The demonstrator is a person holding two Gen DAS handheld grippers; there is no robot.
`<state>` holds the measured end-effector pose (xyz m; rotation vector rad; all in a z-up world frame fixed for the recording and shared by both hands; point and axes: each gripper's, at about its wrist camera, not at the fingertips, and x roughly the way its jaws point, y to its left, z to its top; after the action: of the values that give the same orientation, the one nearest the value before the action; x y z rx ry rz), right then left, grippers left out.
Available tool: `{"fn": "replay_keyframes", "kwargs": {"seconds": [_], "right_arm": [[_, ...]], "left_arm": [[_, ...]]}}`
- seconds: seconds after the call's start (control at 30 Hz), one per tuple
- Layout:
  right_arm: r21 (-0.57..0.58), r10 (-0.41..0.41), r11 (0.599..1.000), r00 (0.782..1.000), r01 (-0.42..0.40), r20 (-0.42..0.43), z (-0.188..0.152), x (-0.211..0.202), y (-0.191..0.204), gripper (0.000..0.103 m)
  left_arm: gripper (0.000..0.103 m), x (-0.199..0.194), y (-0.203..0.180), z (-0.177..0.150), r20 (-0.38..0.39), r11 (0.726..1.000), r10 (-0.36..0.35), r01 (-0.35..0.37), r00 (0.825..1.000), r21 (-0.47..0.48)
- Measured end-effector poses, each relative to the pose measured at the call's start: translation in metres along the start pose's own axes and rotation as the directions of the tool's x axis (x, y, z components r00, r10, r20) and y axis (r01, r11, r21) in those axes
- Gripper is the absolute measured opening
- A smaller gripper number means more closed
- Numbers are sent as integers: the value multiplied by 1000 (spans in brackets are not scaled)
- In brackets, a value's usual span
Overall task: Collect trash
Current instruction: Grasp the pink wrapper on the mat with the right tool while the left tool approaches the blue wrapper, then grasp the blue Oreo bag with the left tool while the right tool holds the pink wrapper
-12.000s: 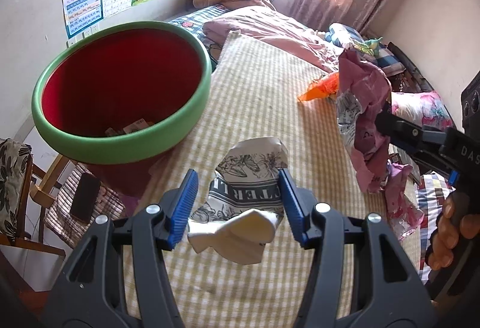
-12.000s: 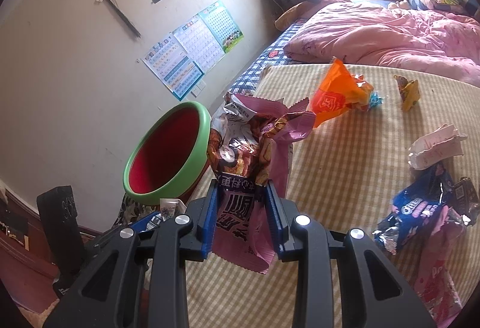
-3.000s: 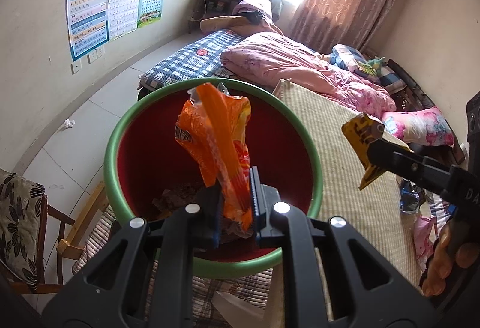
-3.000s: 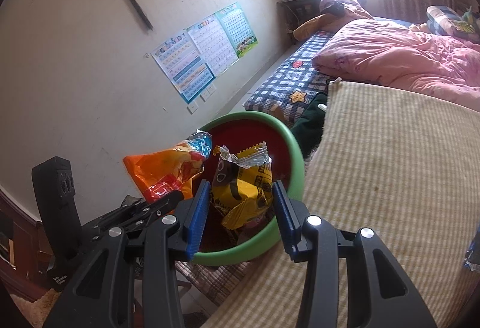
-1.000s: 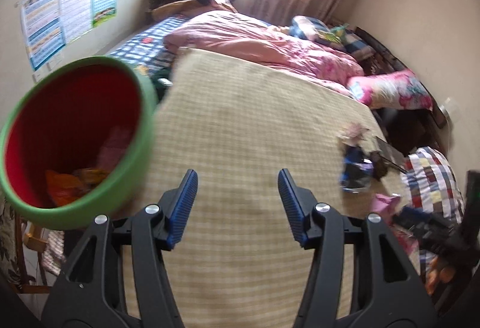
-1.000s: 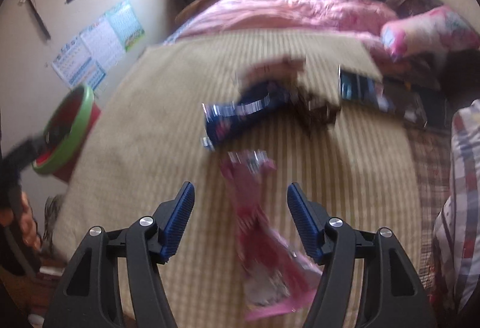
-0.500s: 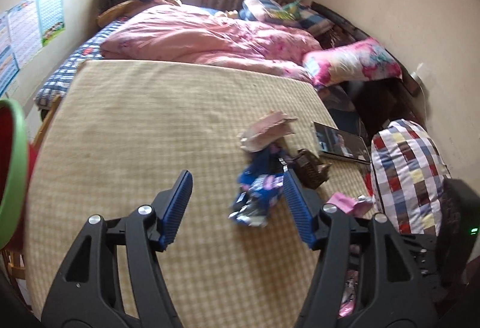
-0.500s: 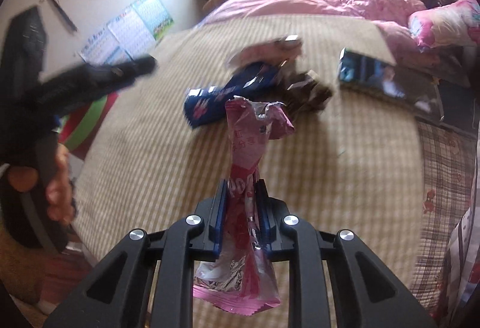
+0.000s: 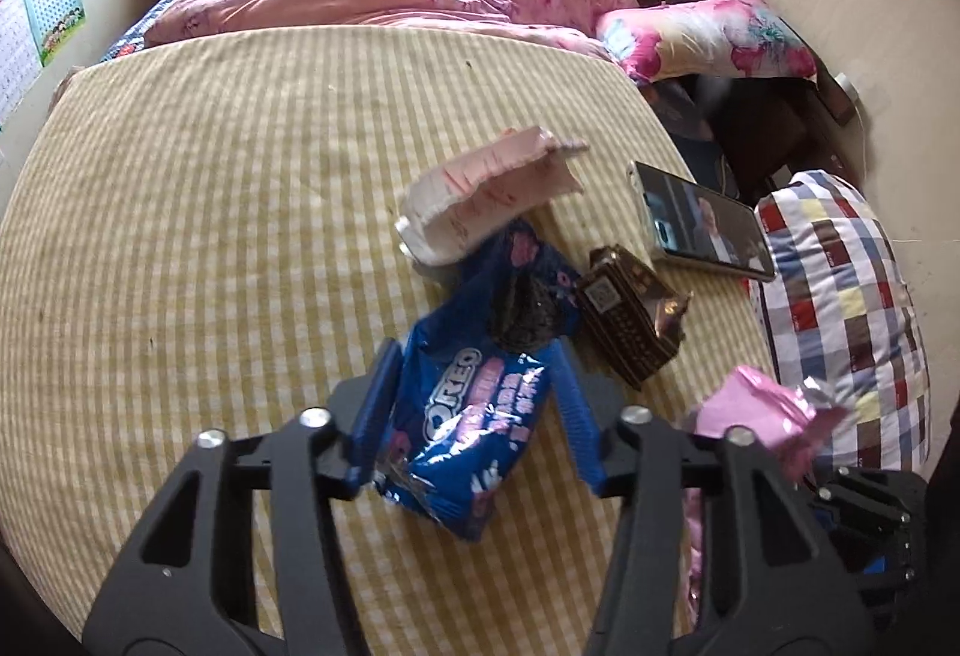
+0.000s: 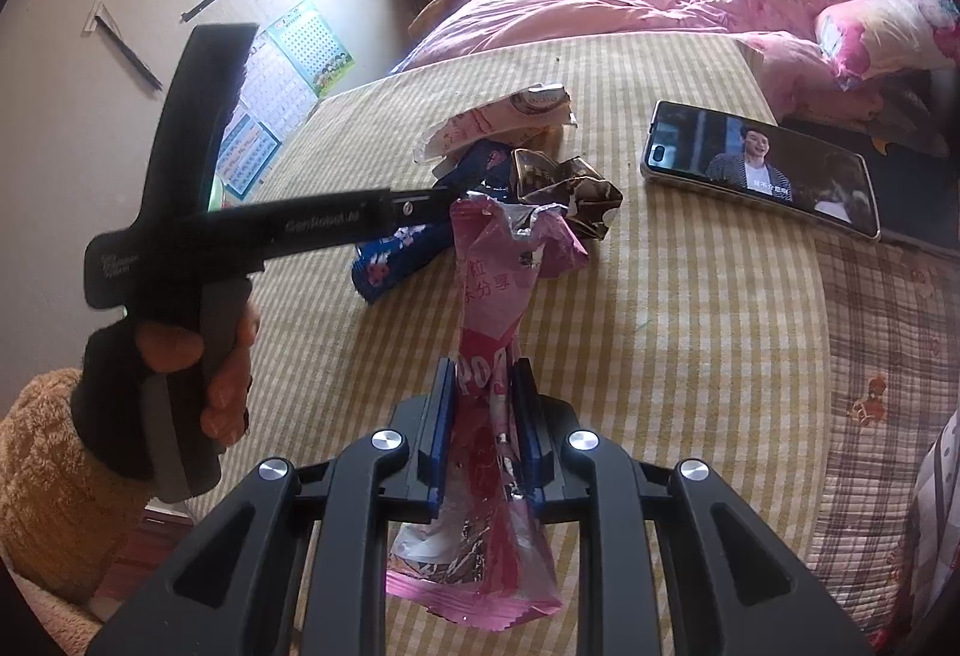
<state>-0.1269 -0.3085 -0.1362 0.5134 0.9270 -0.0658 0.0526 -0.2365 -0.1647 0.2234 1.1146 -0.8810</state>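
Left claw (image 9: pixel 474 410) had swung from the tub to straddle the blue cookie bag (image 9: pixel 474 416) lengthwise, closing, while the right claw (image 10: pixel 480 434) pinched the pink wrapper (image 10: pixel 492 332).

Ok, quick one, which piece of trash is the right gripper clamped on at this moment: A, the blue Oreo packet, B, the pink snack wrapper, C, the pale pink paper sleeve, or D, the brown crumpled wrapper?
B: in the right wrist view the right gripper has its blue pads pressed on the pink snack wrapper, lifted off the checked mat, while the blue Oreo packet sits between the left gripper pads.
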Motion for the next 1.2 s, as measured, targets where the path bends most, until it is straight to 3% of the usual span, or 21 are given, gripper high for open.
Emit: {"fn": "replay_keyframes", "kwargs": {"seconds": [0.07,0.1,0.13,0.3,0.5,0.57,0.7,0.83,1.0,1.2], "right_arm": [[-2,9,1000,1000,-9,-3,1,2,1,20],[-6,14,1000,1000,-14,-4,1,3,2,20],[-10,20,1000,1000,-20,-6,2,4,4,20],[-35,47,998,999,-47,-16,5,10,12,20],[-49,74,996,997,-75,-31,8,17,21,21],[-57,79,995,996,-81,-37,9,19,25,21],[-71,88,993,995,-91,-45,11,23,30,21],[-78,90,993,995,-94,-52,13,26,34,21],[-76,90,993,994,-94,-53,14,28,34,21],[-69,92,993,994,-96,-56,16,31,33,21]], "left_arm": [[38,-3,1,-4,3,1000,-10,10,1000,-8],[29,-7,3,-7,8,1000,-11,11,1000,-16],[7,-10,6,-10,6,1000,-7,7,1000,-26],[6,-35,27,-30,37,994,4,0,999,-107],[5,-68,51,-55,69,983,84,-71,994,-172],[7,-73,56,-63,66,978,117,-104,991,-182],[35,-77,62,-67,73,974,147,-132,986,-184],[47,-82,62,-62,107,977,154,-136,982,-163],[49,-75,63,-55,104,980,156,-140,982,-144],[51,-52,64,-53,43,979,168,-162,985,-122]]}}
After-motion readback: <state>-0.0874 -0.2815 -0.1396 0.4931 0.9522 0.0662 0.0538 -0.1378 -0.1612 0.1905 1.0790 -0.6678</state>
